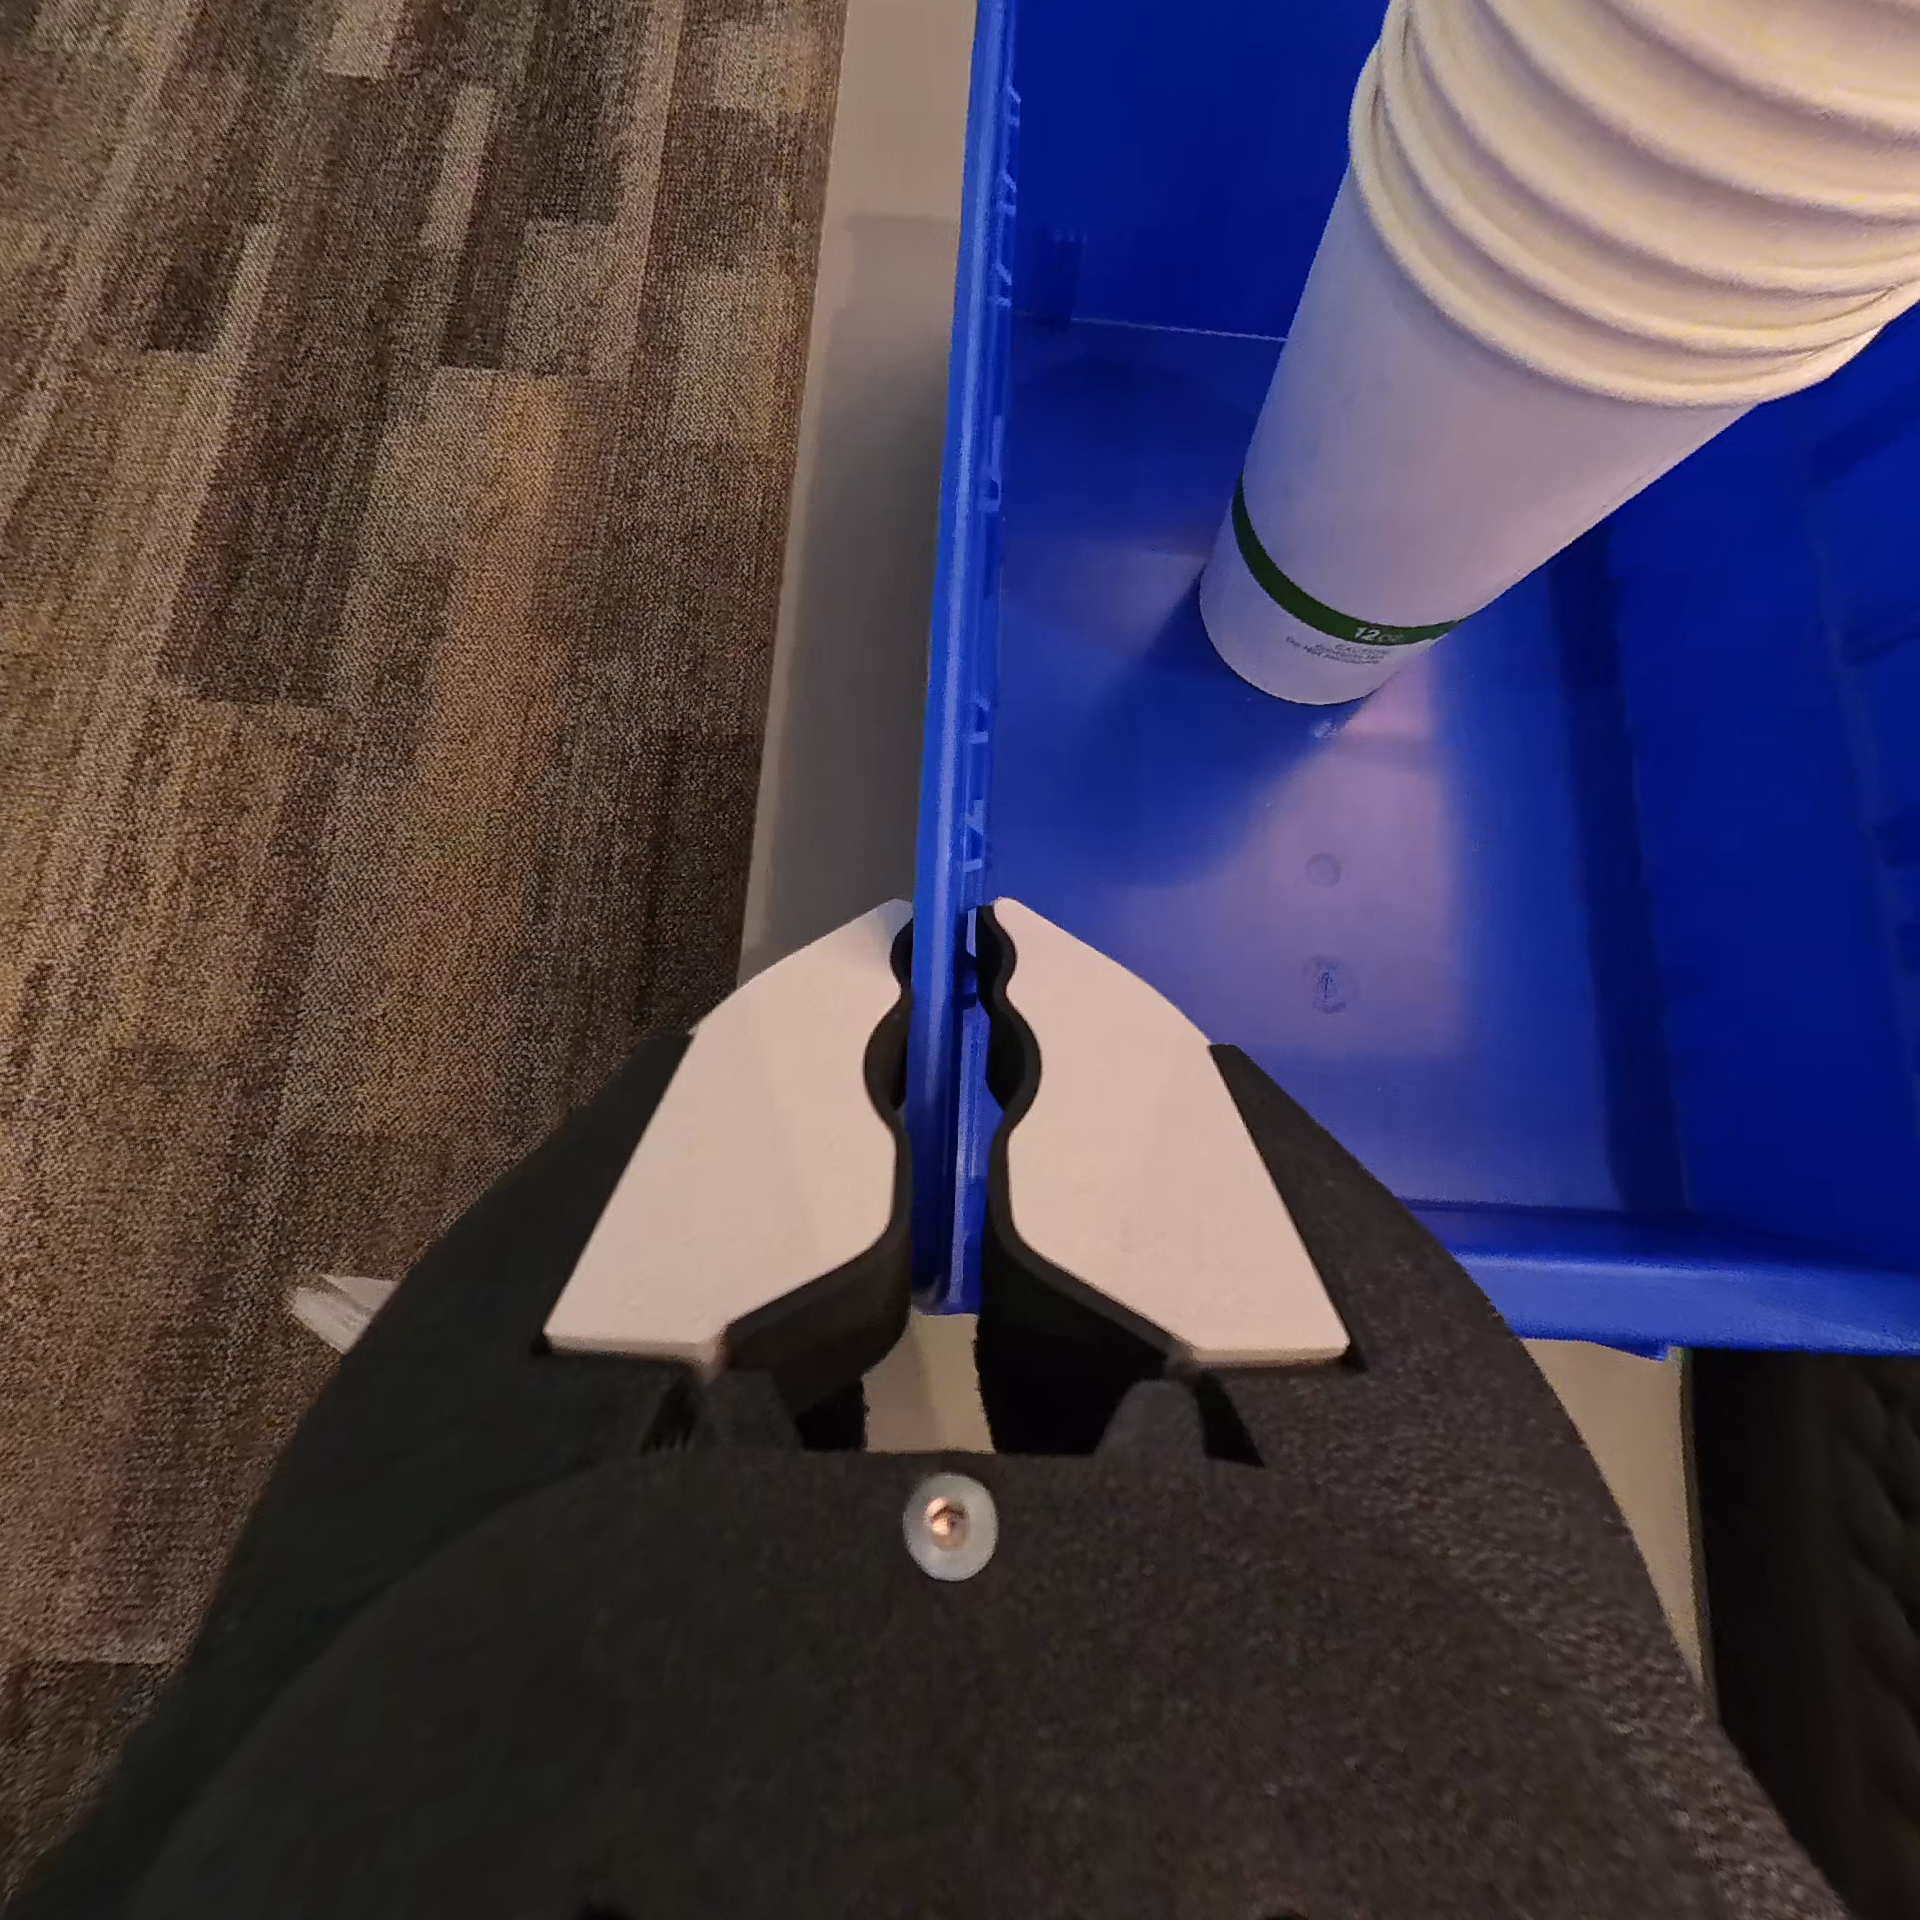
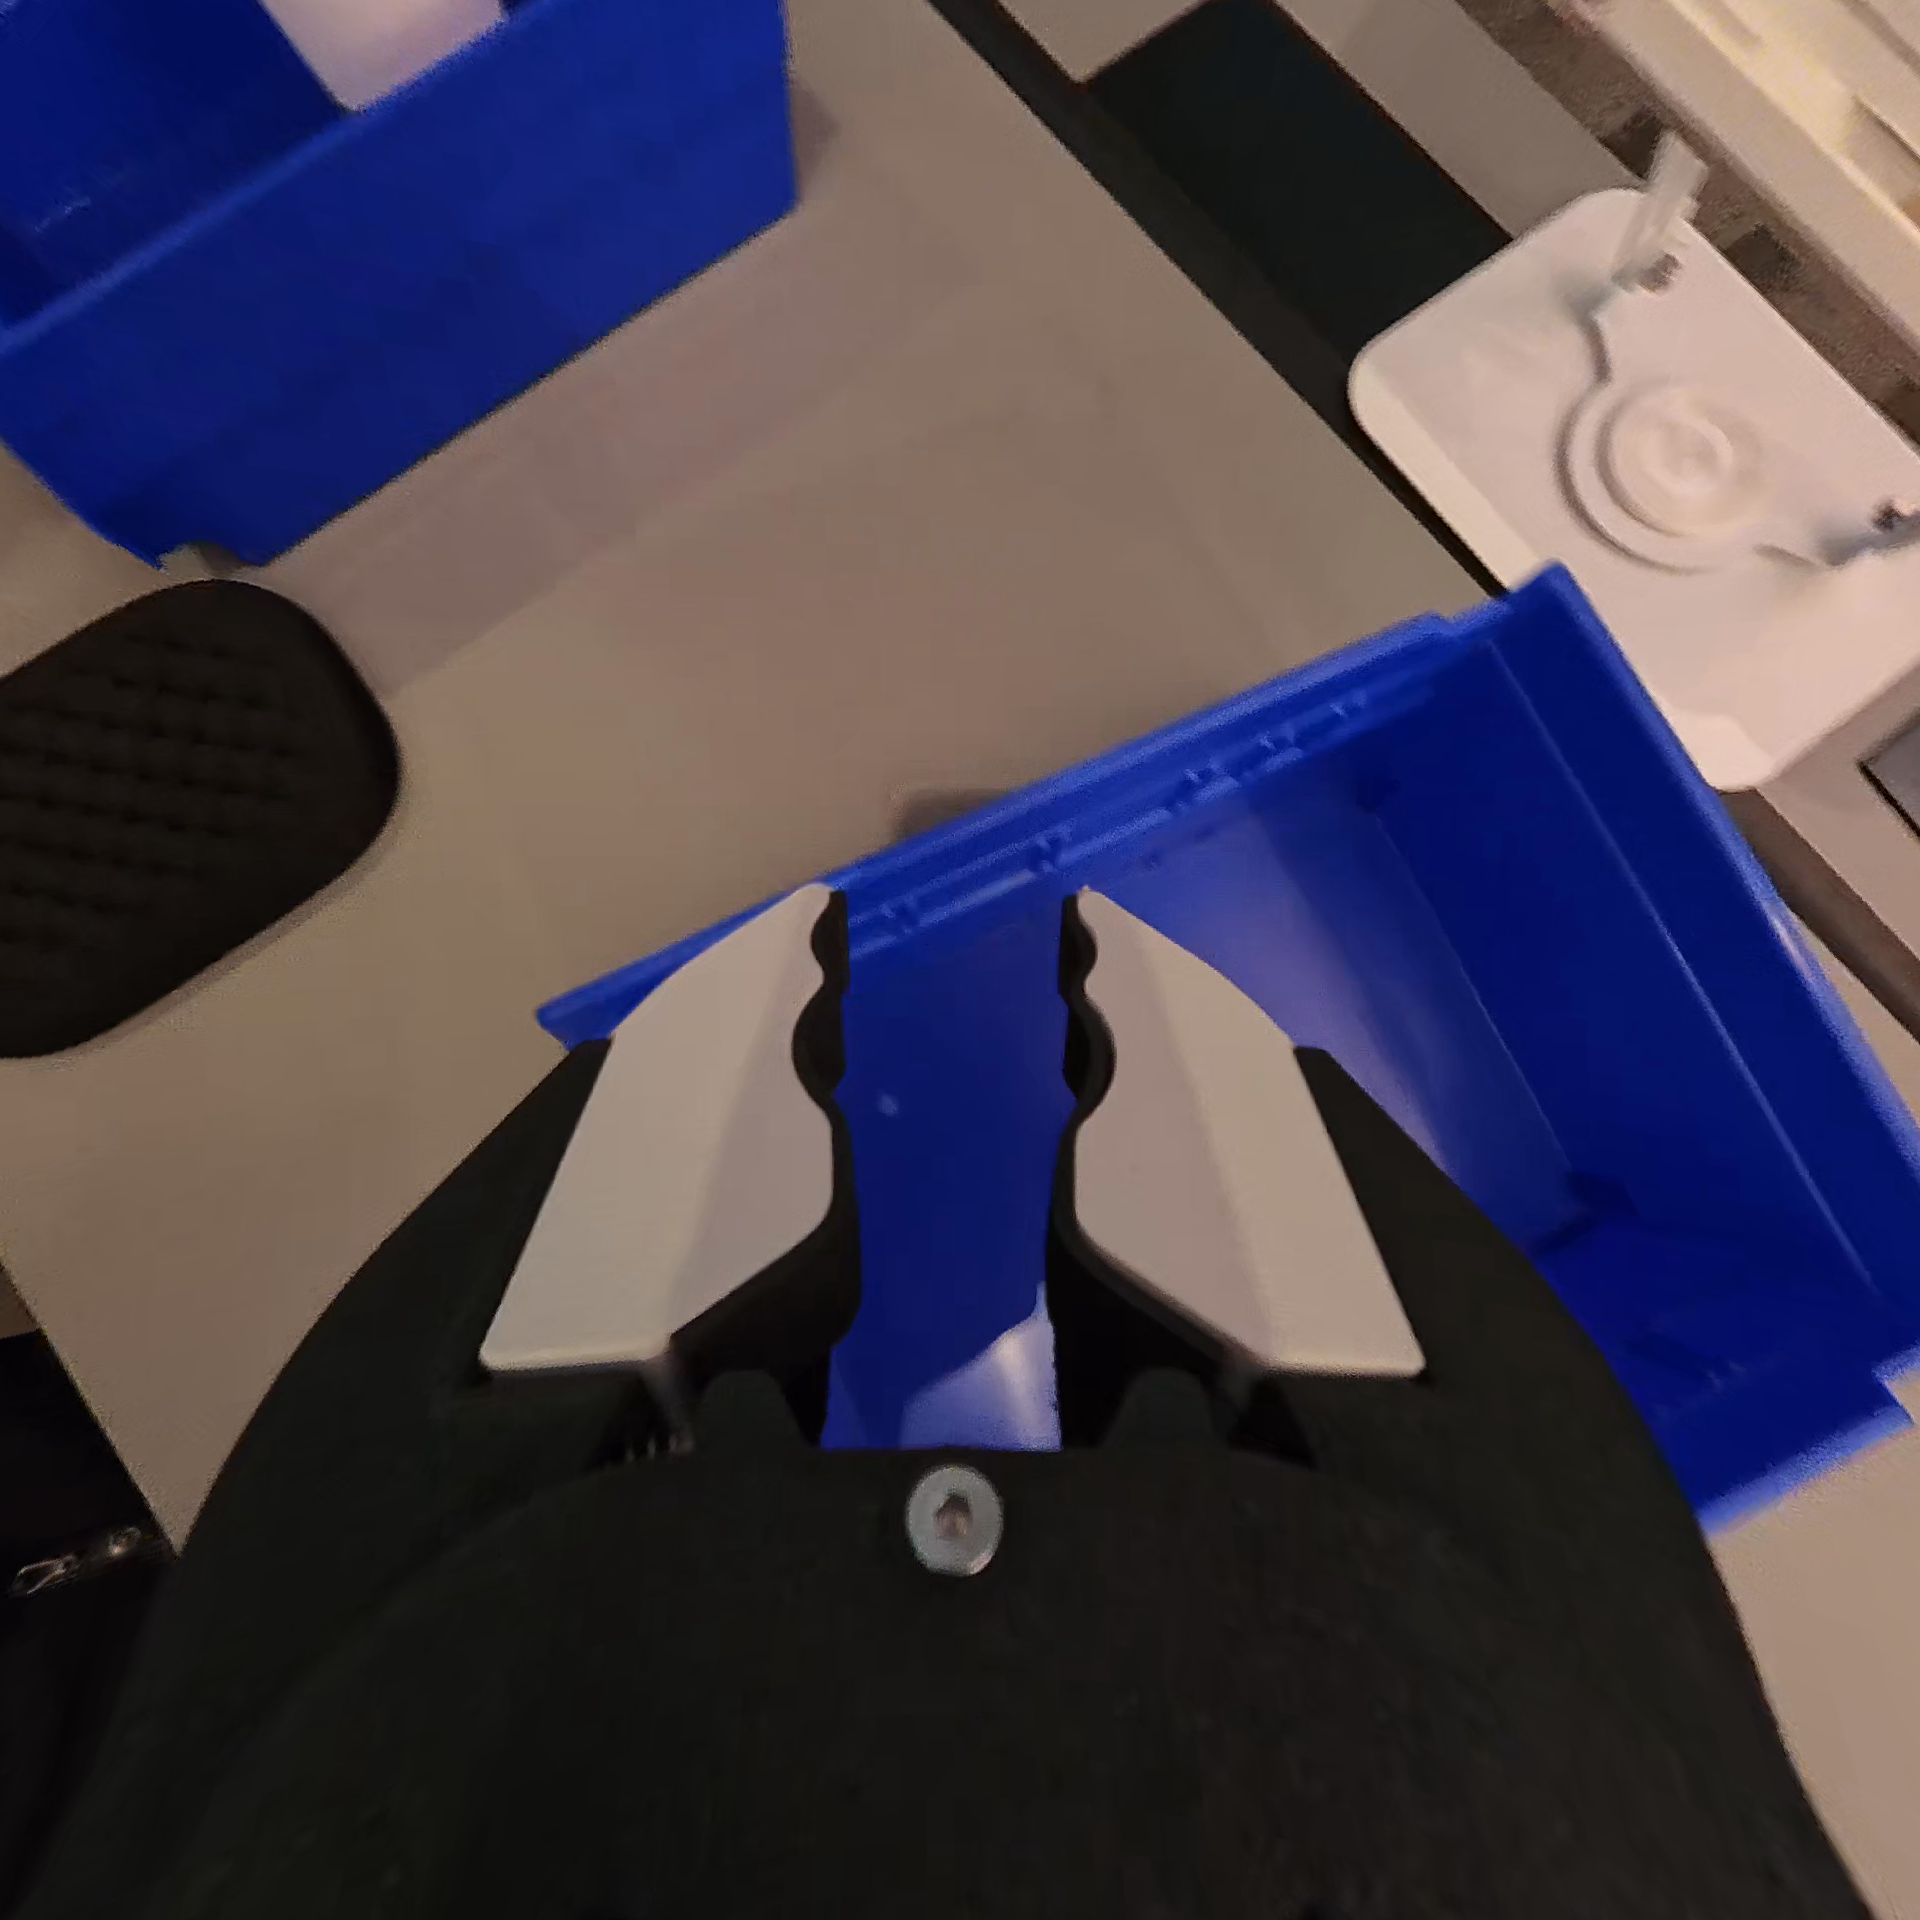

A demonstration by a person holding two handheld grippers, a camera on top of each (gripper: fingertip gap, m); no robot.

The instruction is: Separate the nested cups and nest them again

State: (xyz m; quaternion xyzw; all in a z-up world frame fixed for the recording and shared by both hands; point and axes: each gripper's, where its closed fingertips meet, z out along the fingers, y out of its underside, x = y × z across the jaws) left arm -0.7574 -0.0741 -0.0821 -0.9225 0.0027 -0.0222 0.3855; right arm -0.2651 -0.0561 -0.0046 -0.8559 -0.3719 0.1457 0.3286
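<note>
my L gripper (image 1: 945, 935) clamped on left wall of blue bin (image 1: 961, 623) | nested paper cups (image 1: 1455, 416) leaning inside it | my R gripper (image 2: 951, 914) fingers apart over 2nd blue bin (image 2: 1662, 1039), empty-handed

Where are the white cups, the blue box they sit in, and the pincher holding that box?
stack of white cups (image 1: 1455, 447), left wrist view, on the bottom cup's side.
blue bin (image 1: 1299, 935), left wrist view, on its bare floor.
left gripper (image 1: 945, 914), left wrist view, between its fingertips, at the bin's wall.
</note>
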